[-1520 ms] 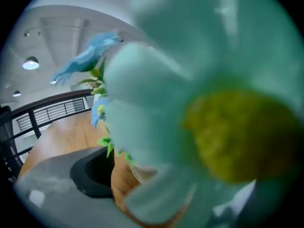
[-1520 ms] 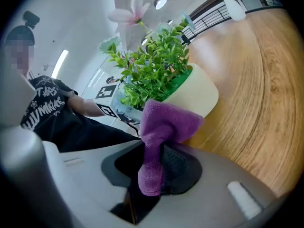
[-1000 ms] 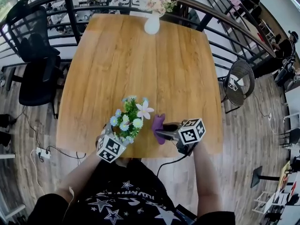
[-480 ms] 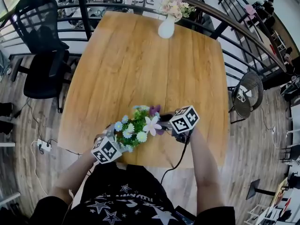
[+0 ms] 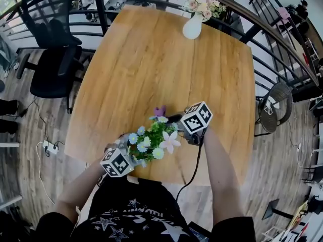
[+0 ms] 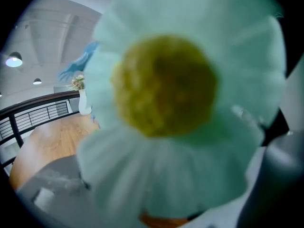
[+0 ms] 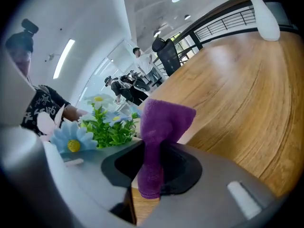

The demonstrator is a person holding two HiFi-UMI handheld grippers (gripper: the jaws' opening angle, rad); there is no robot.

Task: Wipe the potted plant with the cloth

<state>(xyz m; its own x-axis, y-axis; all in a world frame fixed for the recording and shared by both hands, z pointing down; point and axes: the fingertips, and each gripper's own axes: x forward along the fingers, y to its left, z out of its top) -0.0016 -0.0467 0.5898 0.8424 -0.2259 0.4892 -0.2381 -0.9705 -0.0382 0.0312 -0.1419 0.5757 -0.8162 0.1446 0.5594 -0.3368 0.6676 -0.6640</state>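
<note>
Fuzzy purple cloth [image 7: 164, 120], matt wood-grain table [image 5: 151, 59], glossy white vase [image 5: 192, 28], plastic-looking potted plant [image 5: 151, 141]

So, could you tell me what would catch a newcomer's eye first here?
The plant with pastel flowers is at the table's near edge. The right gripper pinches a purple cloth close beside it. A white vase of flowers stands at the far edge.
</note>
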